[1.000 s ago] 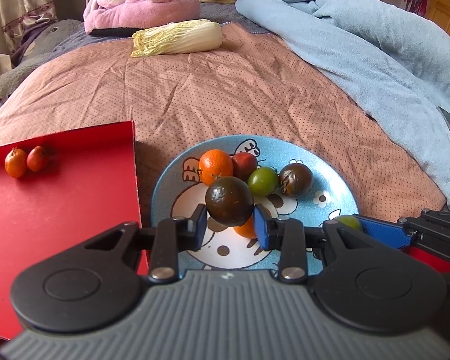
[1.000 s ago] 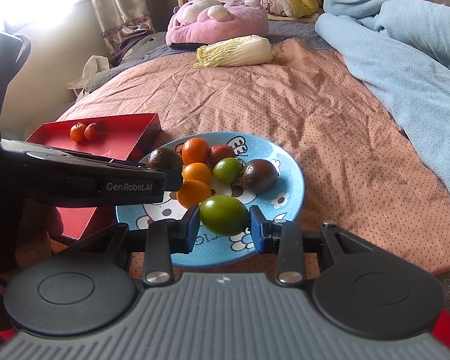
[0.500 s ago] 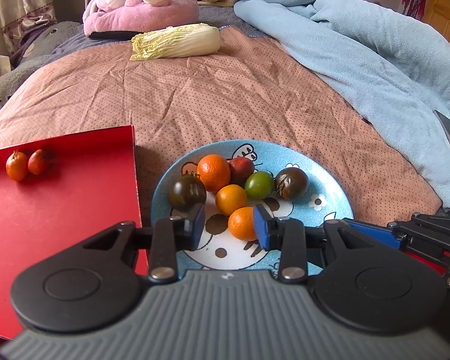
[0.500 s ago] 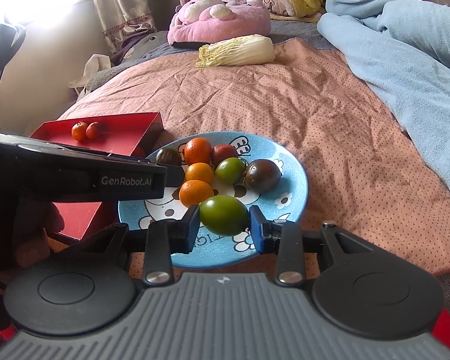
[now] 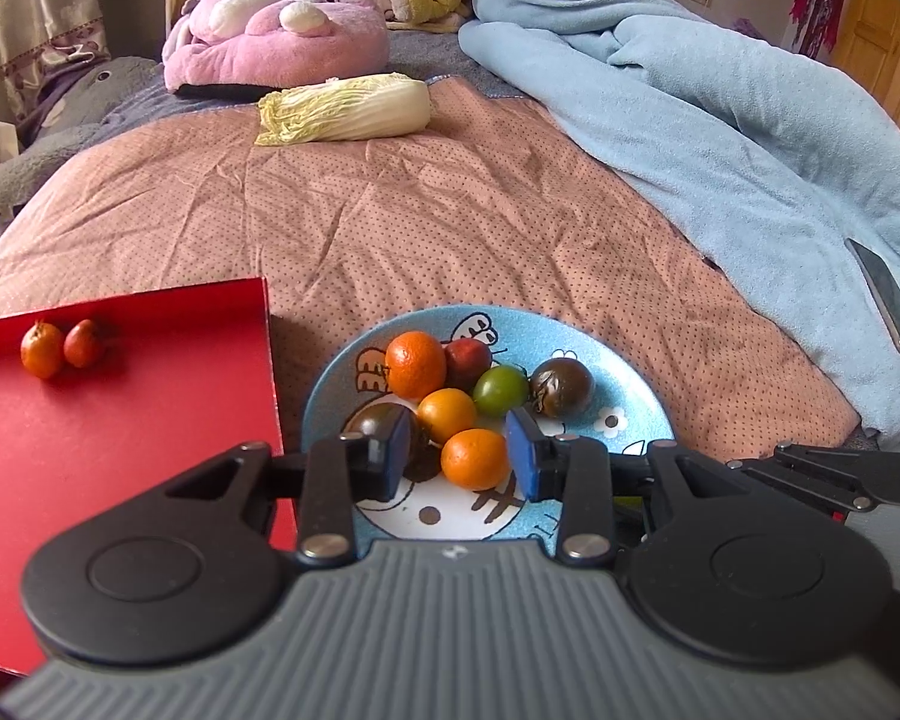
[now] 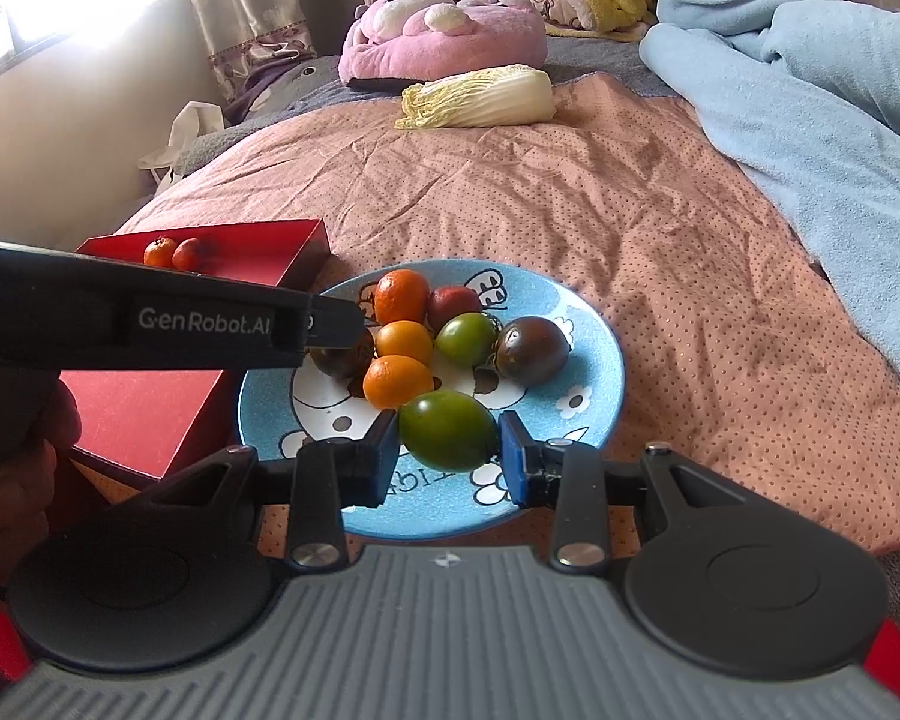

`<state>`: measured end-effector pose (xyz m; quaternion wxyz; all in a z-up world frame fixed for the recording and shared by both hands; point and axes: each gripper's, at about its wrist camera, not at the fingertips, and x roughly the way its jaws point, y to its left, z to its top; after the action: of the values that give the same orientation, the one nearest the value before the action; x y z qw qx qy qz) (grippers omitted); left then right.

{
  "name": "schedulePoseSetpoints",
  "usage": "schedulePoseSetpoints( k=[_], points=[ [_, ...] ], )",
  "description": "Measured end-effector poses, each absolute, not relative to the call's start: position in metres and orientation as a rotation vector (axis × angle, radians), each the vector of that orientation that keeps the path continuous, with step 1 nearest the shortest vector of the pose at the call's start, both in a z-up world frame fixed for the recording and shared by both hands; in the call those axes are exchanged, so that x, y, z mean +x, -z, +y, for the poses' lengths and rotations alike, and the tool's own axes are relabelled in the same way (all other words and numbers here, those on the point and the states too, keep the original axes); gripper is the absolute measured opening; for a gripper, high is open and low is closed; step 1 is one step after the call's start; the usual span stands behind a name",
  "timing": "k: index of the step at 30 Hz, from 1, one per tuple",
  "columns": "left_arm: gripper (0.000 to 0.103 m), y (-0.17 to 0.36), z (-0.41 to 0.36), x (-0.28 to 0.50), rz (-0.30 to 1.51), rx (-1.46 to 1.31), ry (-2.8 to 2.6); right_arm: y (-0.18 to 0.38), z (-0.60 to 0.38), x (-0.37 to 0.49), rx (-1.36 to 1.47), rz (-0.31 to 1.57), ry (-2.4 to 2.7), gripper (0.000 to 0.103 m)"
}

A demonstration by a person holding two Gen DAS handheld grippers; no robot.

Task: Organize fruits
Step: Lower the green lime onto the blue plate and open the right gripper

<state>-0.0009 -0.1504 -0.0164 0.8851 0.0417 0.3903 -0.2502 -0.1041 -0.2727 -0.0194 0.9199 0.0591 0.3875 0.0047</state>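
Your left gripper (image 5: 456,450) has let go of the dark tomato (image 5: 384,429), which now rests on the blue plate (image 5: 642,414) beside the oranges; its narrow jaws are empty (an orange merely shows between them). Your right gripper (image 6: 450,450) still clamps the green tomato (image 6: 447,432) over the plate's near edge. That one is next to set down. Two small fruits (image 5: 60,348) wait in the red tray (image 5: 120,456).
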Motion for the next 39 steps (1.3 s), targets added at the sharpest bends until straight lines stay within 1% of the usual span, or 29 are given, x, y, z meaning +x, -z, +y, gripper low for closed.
schedulePoseSetpoints(
  k=[39],
  points=[
    [0.038, 0.014, -0.128, -0.003, 0.811, 0.065, 0.474, 0.029, -0.27, -0.079, 0.099, 0.83, -0.007, 0.041]
  ],
)
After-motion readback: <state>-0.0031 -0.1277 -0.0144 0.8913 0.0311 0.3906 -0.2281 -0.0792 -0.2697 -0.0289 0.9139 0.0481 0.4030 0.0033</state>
